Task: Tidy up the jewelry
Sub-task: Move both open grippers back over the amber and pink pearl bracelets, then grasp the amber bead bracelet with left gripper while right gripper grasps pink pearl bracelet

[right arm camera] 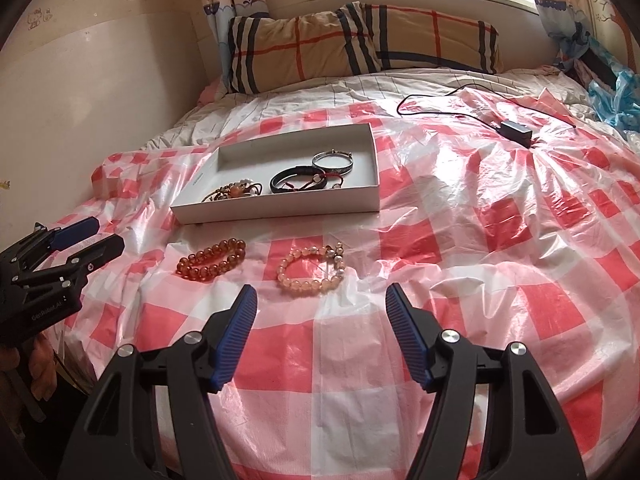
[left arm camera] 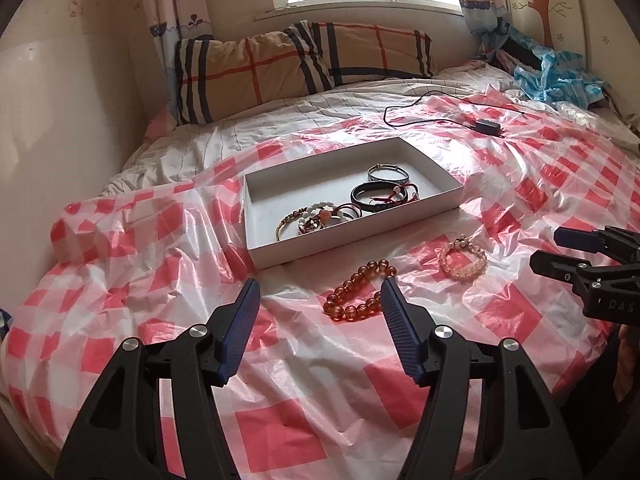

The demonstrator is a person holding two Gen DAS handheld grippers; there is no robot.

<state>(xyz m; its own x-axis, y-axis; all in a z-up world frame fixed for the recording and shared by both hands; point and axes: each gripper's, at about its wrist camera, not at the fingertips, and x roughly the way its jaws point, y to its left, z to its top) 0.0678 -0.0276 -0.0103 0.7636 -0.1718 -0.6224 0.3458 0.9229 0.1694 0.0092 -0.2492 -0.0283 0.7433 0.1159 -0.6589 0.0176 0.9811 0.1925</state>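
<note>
A white shallow box (left arm camera: 256,250) (right arm camera: 280,206) lies on the bed and holds several bracelets, among them a silver bangle (left arm camera: 387,173) (right arm camera: 333,163) and a black bangle (left arm camera: 370,197) (right arm camera: 289,179). In front of the box an amber bead bracelet (left arm camera: 358,292) (right arm camera: 211,259) and a pale pink bead bracelet (left arm camera: 462,257) (right arm camera: 310,268) lie on the plastic sheet. My left gripper (left arm camera: 318,286) (right arm camera: 100,232) is open and empty, just short of the amber bracelet. My right gripper (right arm camera: 320,292) (left arm camera: 552,248) is open and empty, just short of the pink bracelet.
A red-and-white checked plastic sheet (left arm camera: 280,432) (right arm camera: 500,240) covers the bed. A black charger with cable (left arm camera: 488,126) (right arm camera: 516,130) lies behind the box. A plaid pillow (left arm camera: 280,64) (right arm camera: 360,44) sits at the head; blue fabric (left arm camera: 556,76) is at the far right.
</note>
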